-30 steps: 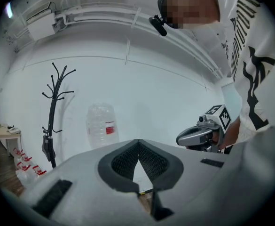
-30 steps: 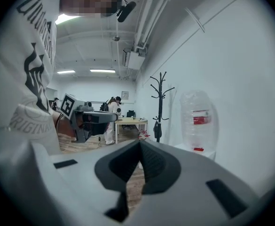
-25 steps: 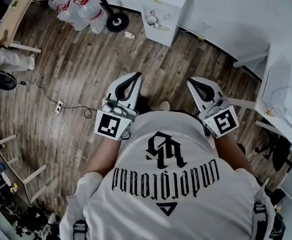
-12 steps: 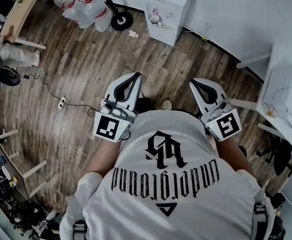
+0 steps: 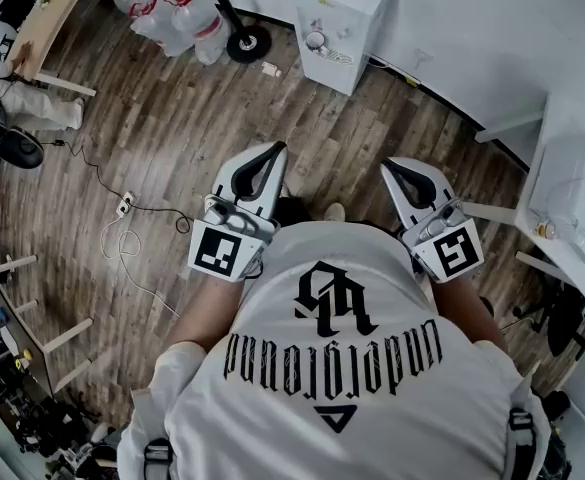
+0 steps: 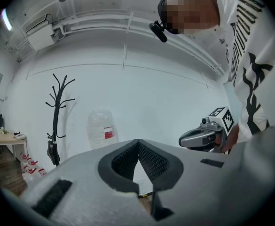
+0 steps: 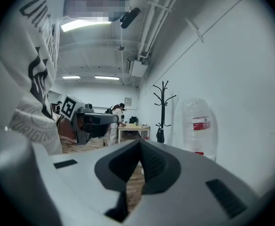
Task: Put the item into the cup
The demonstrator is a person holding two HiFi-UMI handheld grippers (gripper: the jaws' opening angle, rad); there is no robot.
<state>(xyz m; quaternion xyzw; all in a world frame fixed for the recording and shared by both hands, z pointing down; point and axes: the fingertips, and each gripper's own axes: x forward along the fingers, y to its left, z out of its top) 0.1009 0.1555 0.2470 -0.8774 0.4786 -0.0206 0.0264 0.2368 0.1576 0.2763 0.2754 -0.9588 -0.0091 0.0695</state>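
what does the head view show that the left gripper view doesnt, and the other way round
Head view only: the cable and power strip lying on the wood floor, the left claw's marker cube, and the white table at the right.
Left gripper view only: the ceiling pipes and the head camera that the person wears.
Both: the left claw, shut and empty, the right claw, and the white printed shirt.

A white short-sleeved T-shirt [image 5: 332, 368] bears black gothic lettering. The left gripper [image 5: 276, 150] and right gripper [image 5: 388, 166] are pale grey, black-padded, with square-marker cubes.
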